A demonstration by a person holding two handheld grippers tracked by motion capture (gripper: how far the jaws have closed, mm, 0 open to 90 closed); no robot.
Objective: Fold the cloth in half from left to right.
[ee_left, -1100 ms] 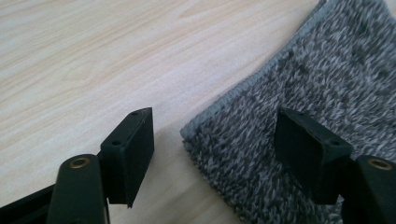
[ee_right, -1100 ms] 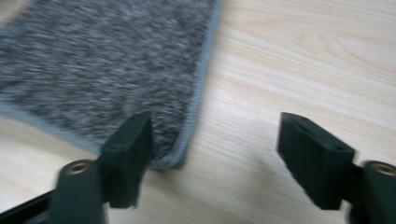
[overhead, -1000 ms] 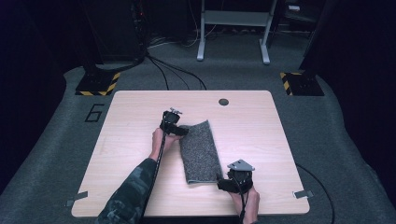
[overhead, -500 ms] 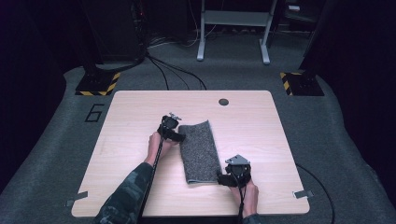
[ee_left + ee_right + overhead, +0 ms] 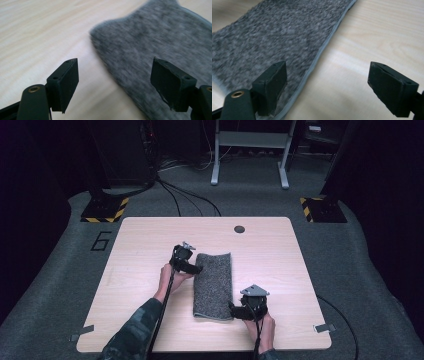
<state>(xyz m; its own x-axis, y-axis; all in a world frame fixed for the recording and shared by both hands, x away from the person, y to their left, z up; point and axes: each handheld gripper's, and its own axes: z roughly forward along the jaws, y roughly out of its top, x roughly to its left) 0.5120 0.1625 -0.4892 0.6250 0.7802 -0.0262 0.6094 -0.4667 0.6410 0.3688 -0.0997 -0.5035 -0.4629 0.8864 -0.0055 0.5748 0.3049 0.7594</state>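
Left gripper [image 5: 113, 85]: jaws wide apart, having just opened a little further, nothing between the pads; it hovers over bare wood at the far left corner of the grey towel [image 5: 160, 50]. Right gripper [image 5: 327, 90]: jaws likewise spread and empty, straddling the hemmed edge at the towel's near right corner, one pad above the cloth, the other above the table [image 5: 374, 37]. Grey towel [image 5: 214, 285]: a narrow folded rectangle flat near the middle of the wooden table [image 5: 150, 245], long side running away from the person. Change: a second ago the left gripper sat at the towel's far edge with the cloth angled; it now stands just off the left edge, and the towel lies straighter. Judgement: the fold appears laid and released, so squaring up or a further fold probably follows.
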